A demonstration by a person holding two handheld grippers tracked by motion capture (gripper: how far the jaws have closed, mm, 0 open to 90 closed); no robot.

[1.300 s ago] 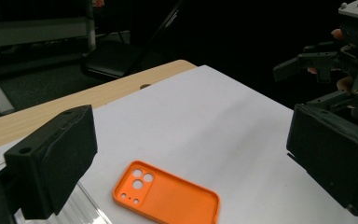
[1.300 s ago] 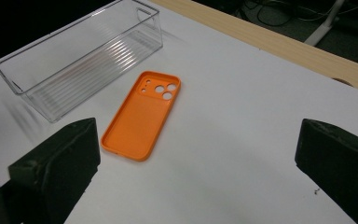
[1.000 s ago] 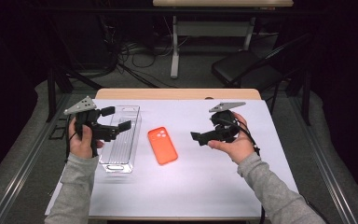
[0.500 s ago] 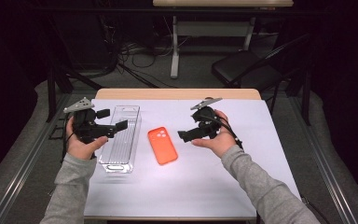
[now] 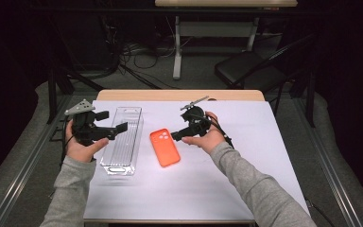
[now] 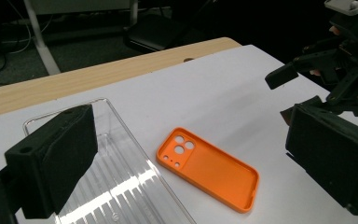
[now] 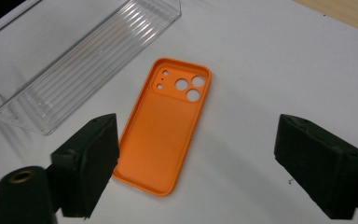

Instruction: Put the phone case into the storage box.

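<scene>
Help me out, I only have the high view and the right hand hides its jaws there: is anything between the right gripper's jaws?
Observer: No. In the right gripper view the right gripper stands open with nothing between its jaws, which have just been closing a little; the orange phone case lies on the table below them.
Operator: Which way up is the case?
Observer: Hollow side up; its raised rim and camera cutouts show.
Operator: And the left gripper?
Observer: The left gripper is open too, above the clear tray, holding nothing.
Operator: Does the case touch the tray?
Observer: No, white table shows between them.
</scene>
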